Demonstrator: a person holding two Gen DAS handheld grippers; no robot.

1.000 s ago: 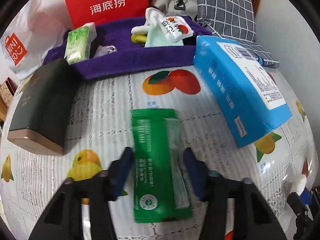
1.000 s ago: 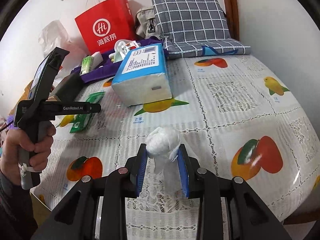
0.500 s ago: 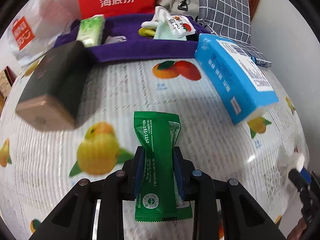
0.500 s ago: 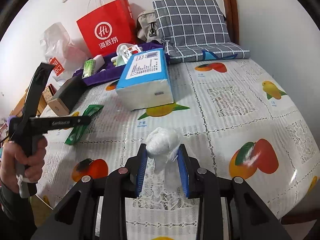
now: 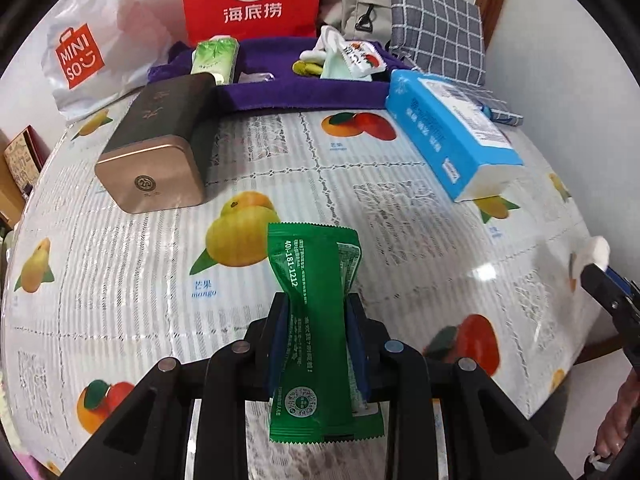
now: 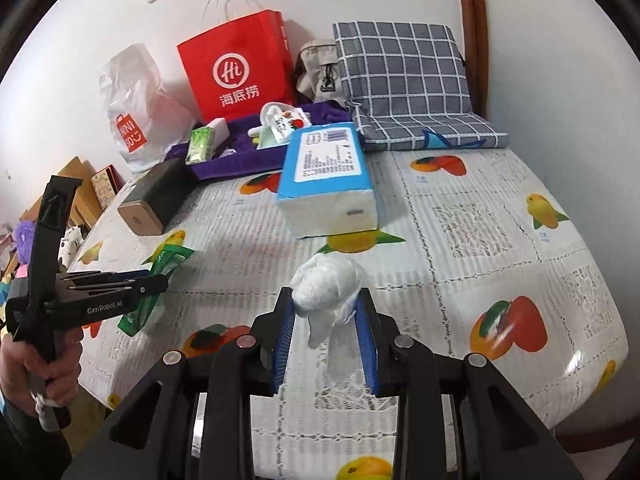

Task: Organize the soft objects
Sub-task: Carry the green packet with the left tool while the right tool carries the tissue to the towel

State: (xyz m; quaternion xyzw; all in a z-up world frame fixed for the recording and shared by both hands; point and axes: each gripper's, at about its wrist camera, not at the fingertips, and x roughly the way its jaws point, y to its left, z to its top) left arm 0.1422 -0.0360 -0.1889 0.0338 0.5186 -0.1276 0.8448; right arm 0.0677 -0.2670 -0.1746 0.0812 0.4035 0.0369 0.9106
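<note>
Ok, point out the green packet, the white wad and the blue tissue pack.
green packet (image 5: 310,280), left wrist view, upper printed face.
white wad (image 6: 326,286), right wrist view, bunched top.
blue tissue pack (image 6: 326,156), right wrist view, label on top.

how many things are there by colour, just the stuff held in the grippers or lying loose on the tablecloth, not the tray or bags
green: 1, the green packet in the left gripper
white: 1, the white wad in the right gripper
blue: 1, the blue tissue pack
dark with gold end: 1, the tin
total: 4
</note>
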